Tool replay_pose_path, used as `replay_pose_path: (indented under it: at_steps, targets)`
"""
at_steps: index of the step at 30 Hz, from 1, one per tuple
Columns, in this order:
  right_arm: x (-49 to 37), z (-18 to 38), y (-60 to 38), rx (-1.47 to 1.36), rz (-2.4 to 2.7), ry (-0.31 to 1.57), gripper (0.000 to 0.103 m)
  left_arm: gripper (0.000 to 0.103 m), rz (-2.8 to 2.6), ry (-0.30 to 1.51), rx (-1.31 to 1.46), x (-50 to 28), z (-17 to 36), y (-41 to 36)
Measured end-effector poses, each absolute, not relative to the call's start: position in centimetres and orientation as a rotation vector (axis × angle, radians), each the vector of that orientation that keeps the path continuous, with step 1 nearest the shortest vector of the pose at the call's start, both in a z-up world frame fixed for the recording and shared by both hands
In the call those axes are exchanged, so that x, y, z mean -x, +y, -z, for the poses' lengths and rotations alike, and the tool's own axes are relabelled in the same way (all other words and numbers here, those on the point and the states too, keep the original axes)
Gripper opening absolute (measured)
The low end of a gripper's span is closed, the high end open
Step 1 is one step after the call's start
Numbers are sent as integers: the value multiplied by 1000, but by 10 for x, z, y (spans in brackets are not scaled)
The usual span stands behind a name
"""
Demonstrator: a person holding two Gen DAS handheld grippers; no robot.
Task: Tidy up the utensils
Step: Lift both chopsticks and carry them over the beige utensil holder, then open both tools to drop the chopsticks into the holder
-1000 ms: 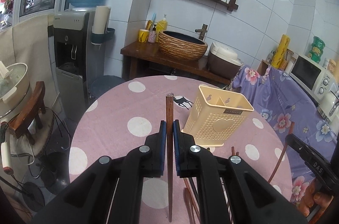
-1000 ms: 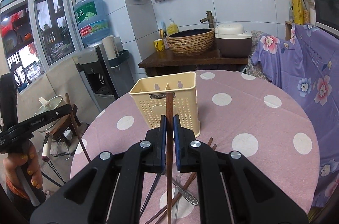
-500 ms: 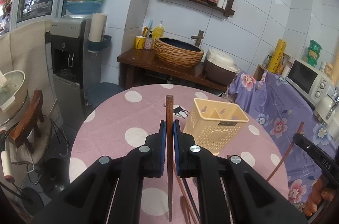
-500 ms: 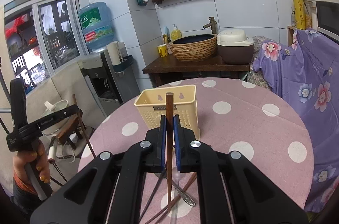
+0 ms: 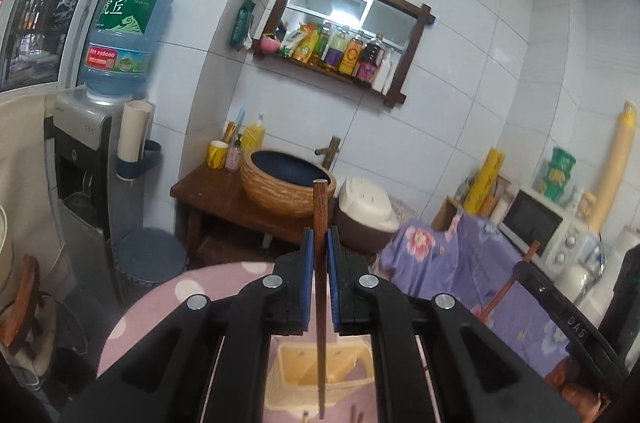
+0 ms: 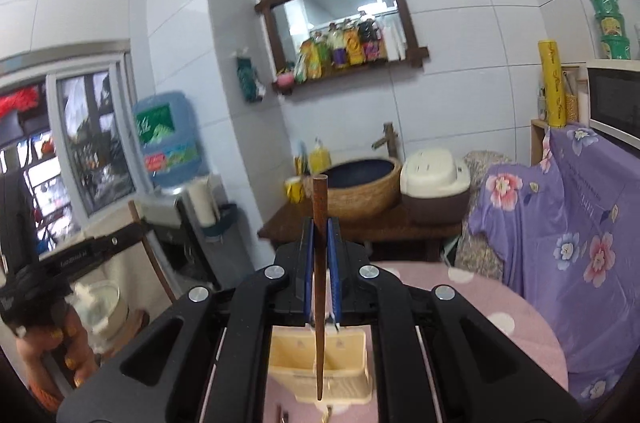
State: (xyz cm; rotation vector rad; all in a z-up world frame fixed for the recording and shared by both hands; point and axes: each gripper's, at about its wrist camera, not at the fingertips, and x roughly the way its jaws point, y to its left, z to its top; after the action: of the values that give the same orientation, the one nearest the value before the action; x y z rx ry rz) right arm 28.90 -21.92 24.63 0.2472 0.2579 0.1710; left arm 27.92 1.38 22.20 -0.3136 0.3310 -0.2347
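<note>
While each hand-held gripper (image 5: 320, 243) (image 6: 320, 235) pinches a chopstick (image 5: 320, 223) (image 6: 319, 207), the holder (image 5: 296, 367) (image 6: 296, 355) sits below.

left tongs (image 5: 320, 243) clamping chopstick (image 5: 319, 223) | cream basket (image 5: 296, 375) below

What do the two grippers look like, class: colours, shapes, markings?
Both the left gripper and the right gripper have black, angular linkage arms with round silver bolts and thin blue pads on the fingers. White lettering runs along each body, too blurred to read fully.
</note>
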Motion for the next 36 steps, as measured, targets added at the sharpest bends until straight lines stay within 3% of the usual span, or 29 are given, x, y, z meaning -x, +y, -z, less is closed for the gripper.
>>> replay_pose_path:
  at_steps: [5,17,28,29,31,32,33,36]
  targets:
    - [-325,-247,-210,-215,-103,219,8,8,157,277,298,-309,-214,-3]
    - [-373,-119,-196,-218,-67,391,8,8,140,436,297,-346,-100,-23]
    - [-373,-97,-202,-238,-60,410,8,8,147,517,281,-349,-64,-26]
    - [-373,-96,-202,-232,-62,407,10,12,158,527,286,-348,-63,-25]
    - [-368,-94,-202,-216,-61,394,31,39,177,550,294,-346,-65,-22]
    - [-364,-92,-201,-214,-60,385,37,58,175,549,293,-342,-66,-21]
    - [-361,-91,-202,-216,-61,380,43,63,173,538,288,-336,-67,-19]
    - [-346,-88,-205,-213,-41,373,43,68,162,528,234,-317,-68,-15]
